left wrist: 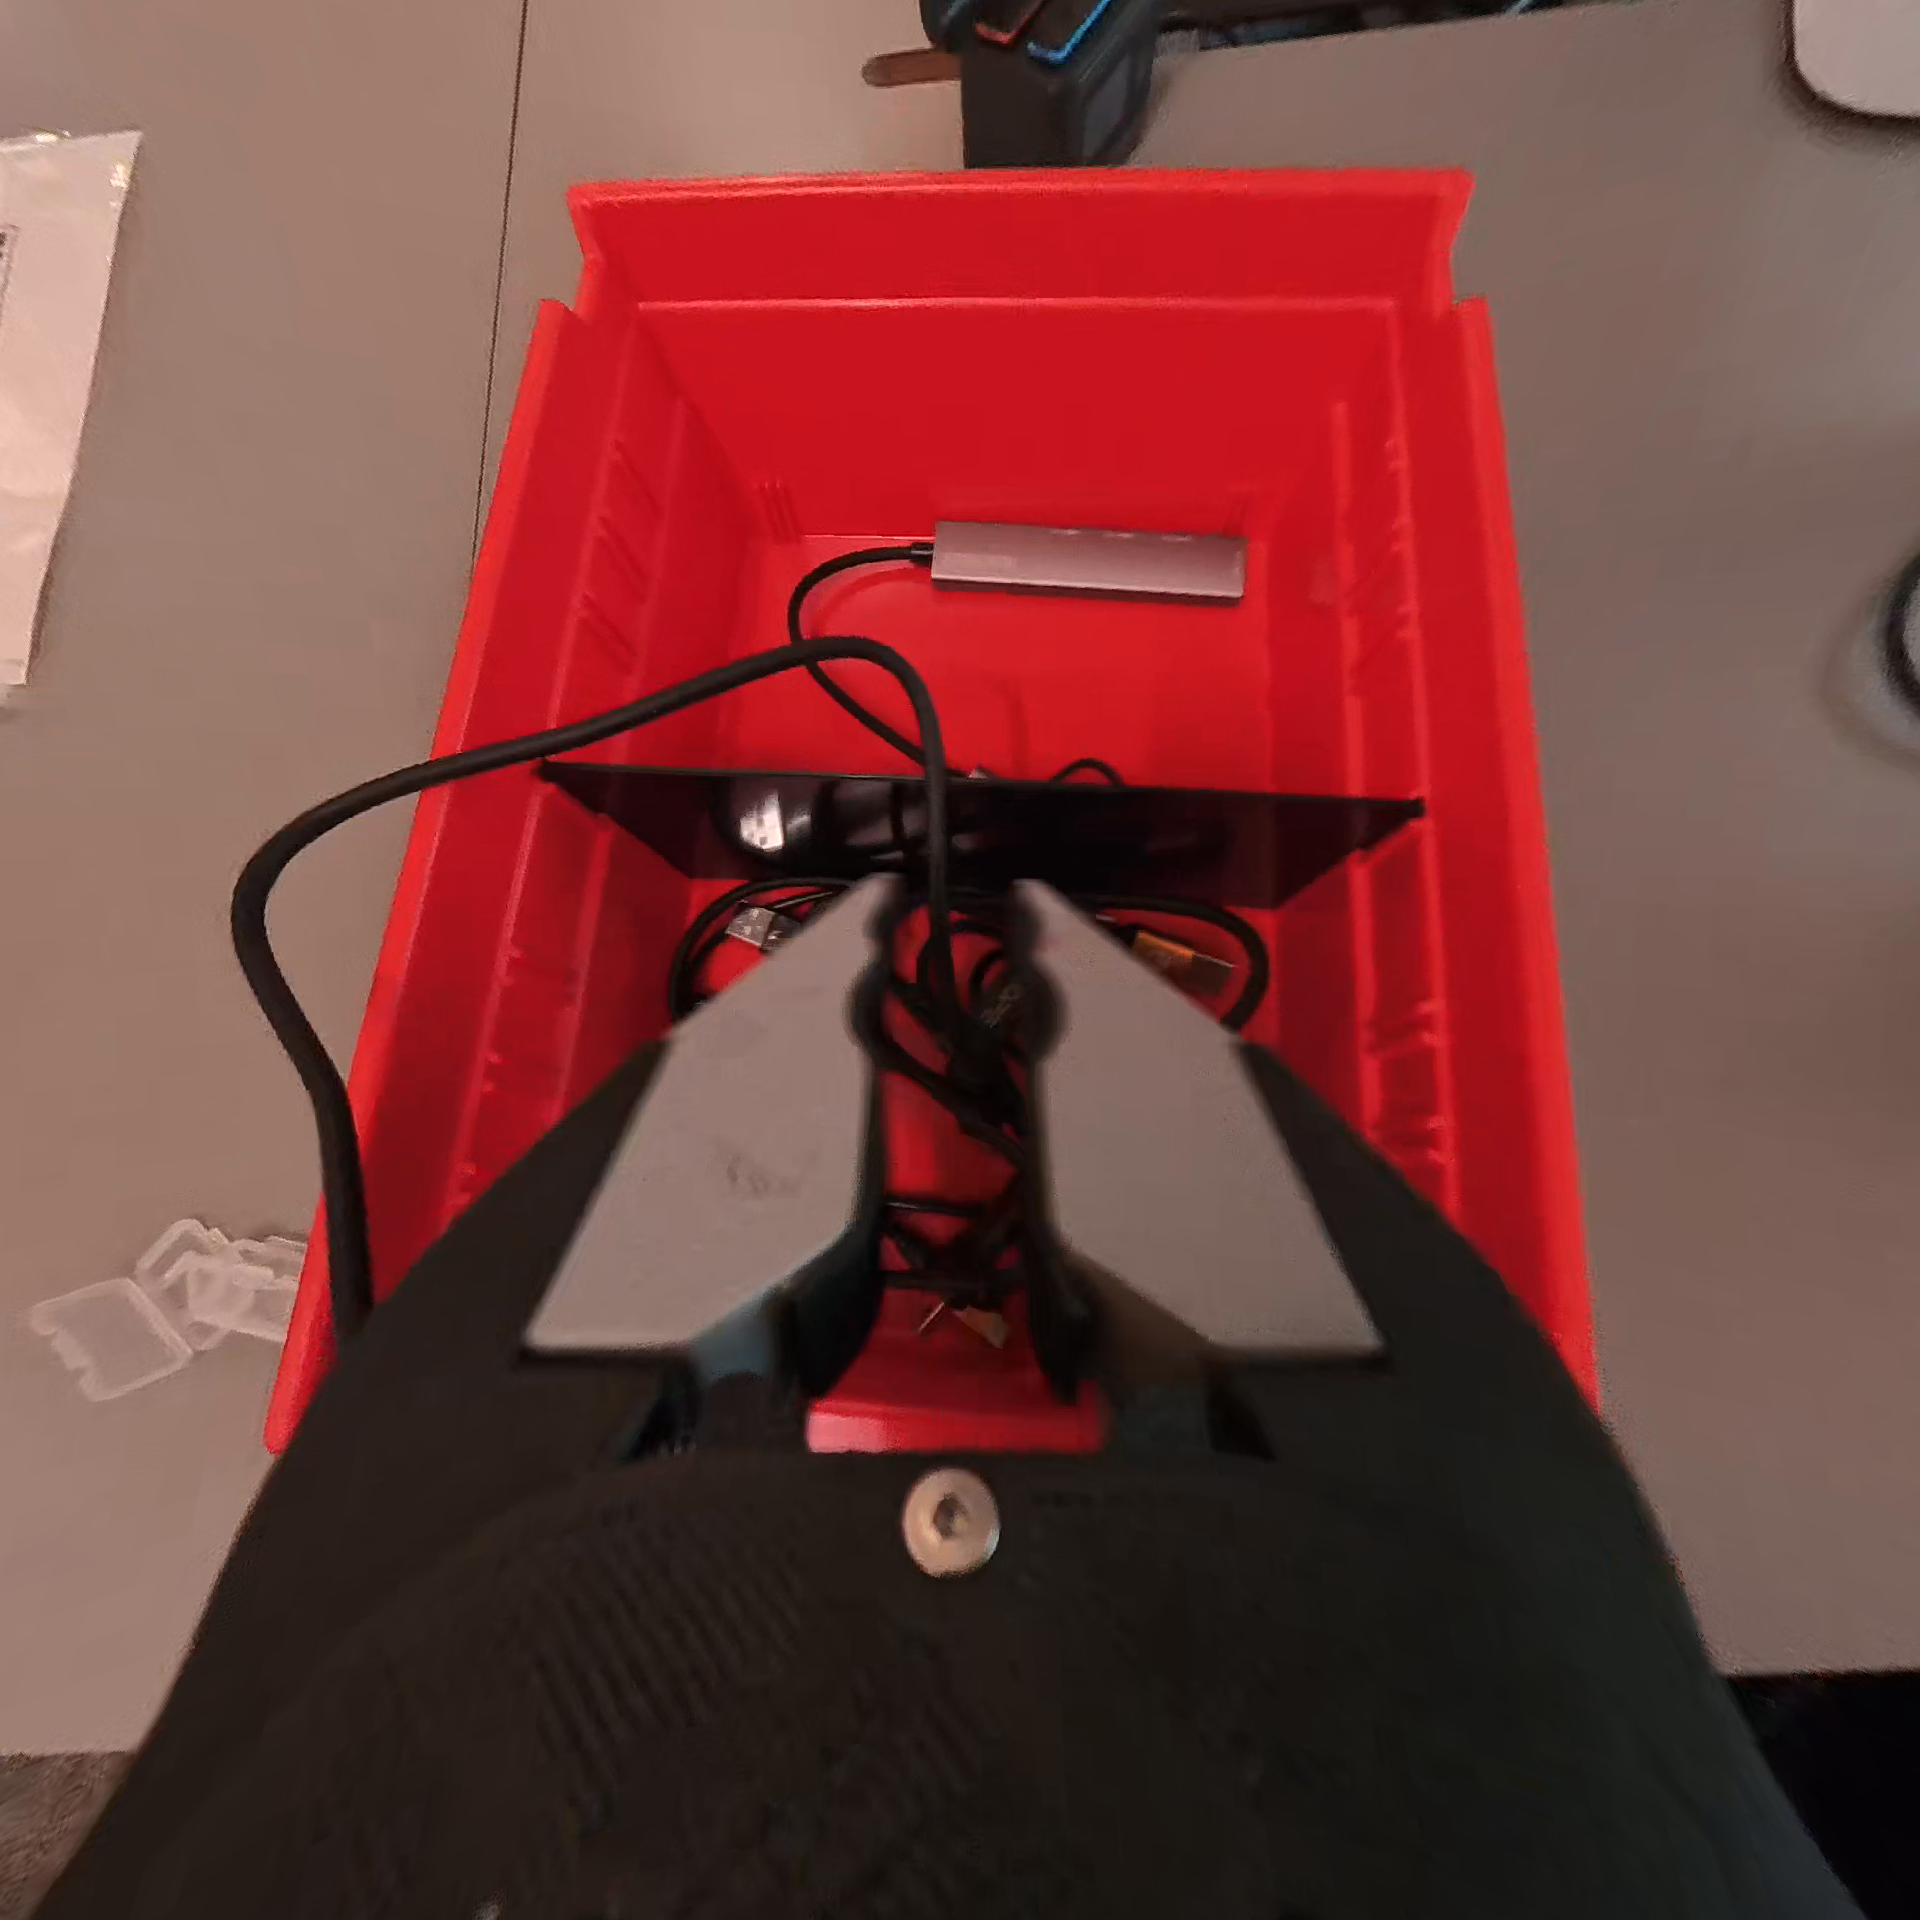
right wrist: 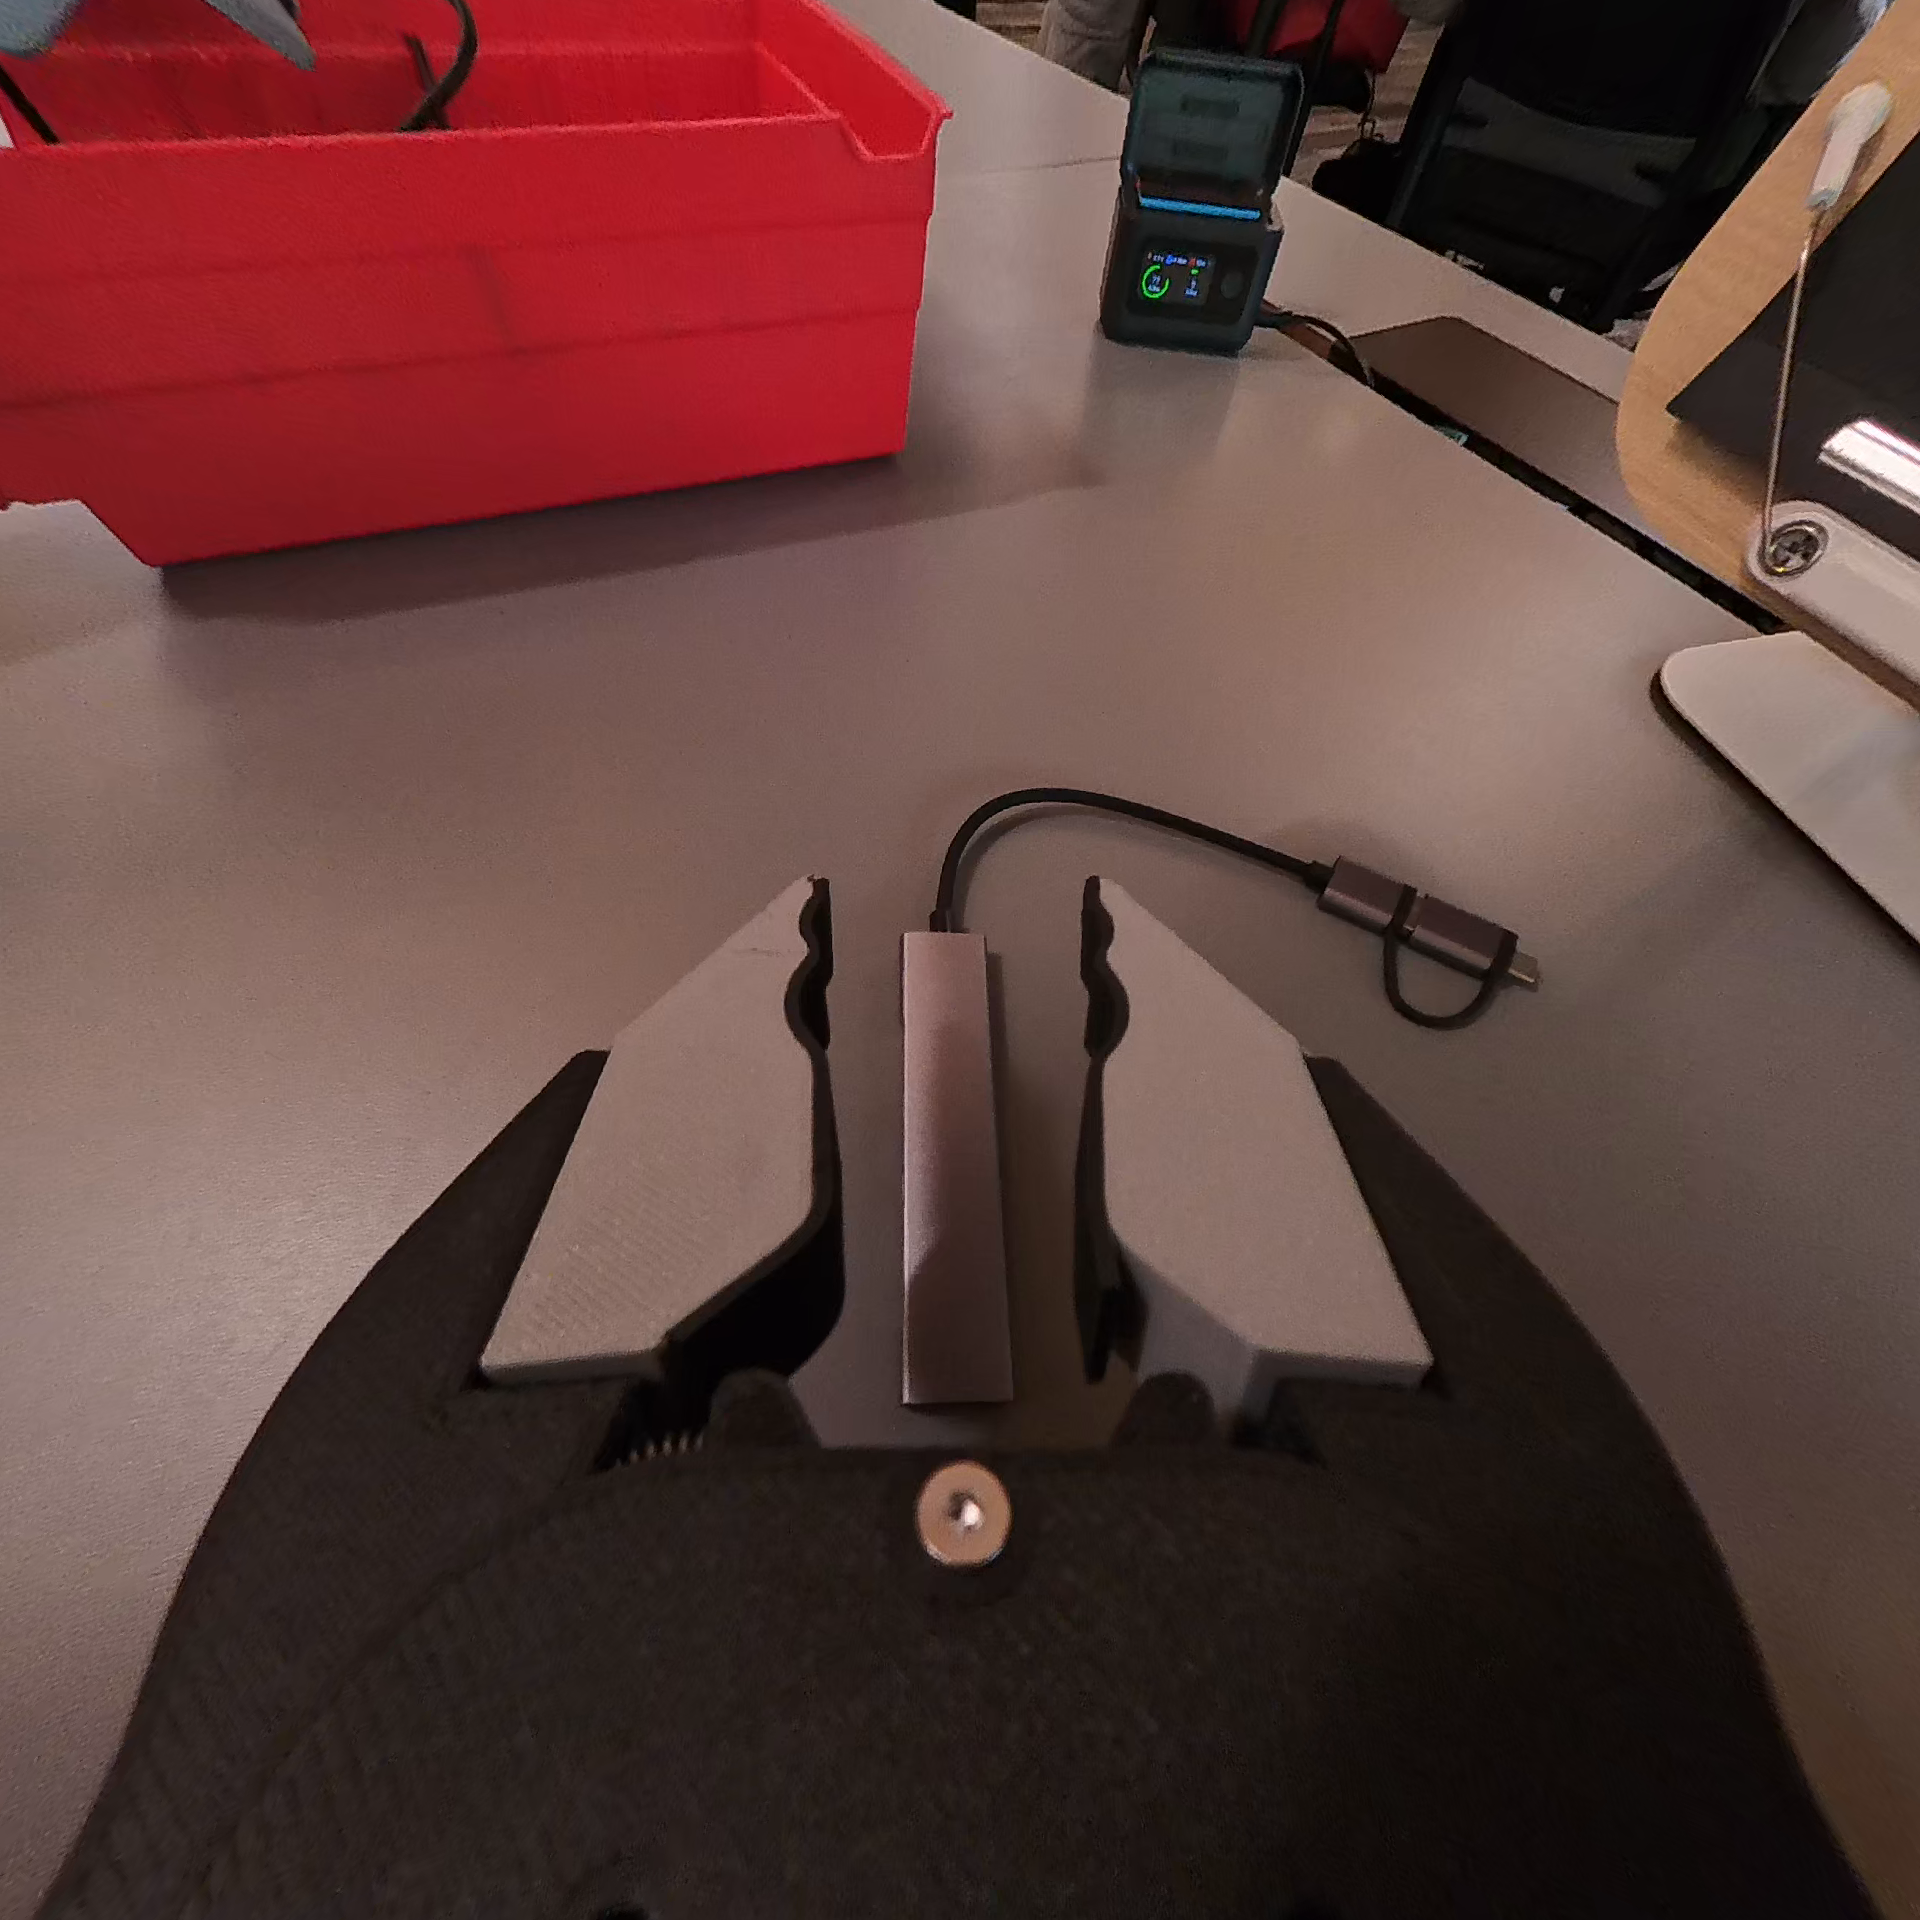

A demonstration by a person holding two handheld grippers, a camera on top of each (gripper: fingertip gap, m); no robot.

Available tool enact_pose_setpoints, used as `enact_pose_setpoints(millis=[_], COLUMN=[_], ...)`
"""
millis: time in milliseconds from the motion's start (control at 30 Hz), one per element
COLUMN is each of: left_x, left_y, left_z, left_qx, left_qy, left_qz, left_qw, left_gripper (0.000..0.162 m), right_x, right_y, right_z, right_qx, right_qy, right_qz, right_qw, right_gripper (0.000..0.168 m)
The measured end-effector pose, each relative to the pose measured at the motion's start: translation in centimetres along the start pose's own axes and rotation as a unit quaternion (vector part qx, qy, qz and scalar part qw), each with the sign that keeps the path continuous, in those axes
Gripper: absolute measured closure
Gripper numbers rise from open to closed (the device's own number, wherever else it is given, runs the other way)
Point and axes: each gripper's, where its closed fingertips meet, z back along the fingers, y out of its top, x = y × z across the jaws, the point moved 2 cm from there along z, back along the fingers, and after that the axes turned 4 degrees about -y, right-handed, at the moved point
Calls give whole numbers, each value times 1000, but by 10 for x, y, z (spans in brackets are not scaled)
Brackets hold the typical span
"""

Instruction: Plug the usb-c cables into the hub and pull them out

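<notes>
Jaws of the left gripper (left wrist: 951,894) stand partly apart above the near compartment of the red bin (left wrist: 1496,935), with a black cable (left wrist: 582,732) running between the tips; whether the tips pinch it cannot be told through the blur. Jaws of the right gripper (right wrist: 954,899) stand wide, straddling a grey hub (right wrist: 951,1164) without touching it.

The desk (right wrist: 520,831) is grey. In the right wrist view the red bin sits toward the far left corner. A black divider (left wrist: 1247,842) splits it into a far and a near compartment. The far compartment holds a second grey hub (left wrist: 1091,561) lying flat near the back wall. The near compartment holds a tangle of coiled black cables (left wrist: 1226,966) with metal plugs. The black cable loops out over the bin's left wall and back in across the divider.

The hub between the right jaws lies flat on the desk, lengthwise along the fingers. Its short black lead (right wrist: 1122,816) curves right to a grey plug (right wrist: 1423,925) resting on the desk. A small dark device with a lit screen (right wrist: 1190,275) stands near the far edge.
</notes>
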Motion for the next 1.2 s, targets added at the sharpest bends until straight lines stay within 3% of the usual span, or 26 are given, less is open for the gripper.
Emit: enact_pose_setpoints(millis=[33,133,267,333,400,500,567,833,1100,1200], left_x=[0,-3,-1,-4,-7,-7,-7,58,155,185], left_y=[2,8,-6,-16,-22,-12,15,194,306,341], left_z=[1,-1,-23,-35,-40,-29,-5,155,285,325], left_qx=[5,19,-20,-45,-64,-65,-53,143,290,311], left_qy=[2,34,36,39,41,51,69,67,59,44], left_qz=[7,-5,-13,-8,-19,-64,-105,-212,-304,-304], left_qw=[1000,999,999,998,997,995,991,964,906,899], left_gripper=[124,124,119,128,160,160,160,161,160,160], right_x=[0,-1,-2,-2,-2,-2,-2,0,7,8], right_y=[1,2,2,2,3,3,2,2,3,2], right_z=[0,1,2,2,3,2,1,0,2,2], right_qx=[1,3,4,5,6,6,4,2,11,8], right_qy=[0,1,2,3,3,4,6,-2,-7,-12], right_qz=[-1,-2,0,1,0,-2,-2,6,-10,-7], right_qw=[1000,1000,1000,1000,1000,1000,1000,1000,1000,1000], right_gripper=[123,123,123,124,124,125,125,126,126,125])
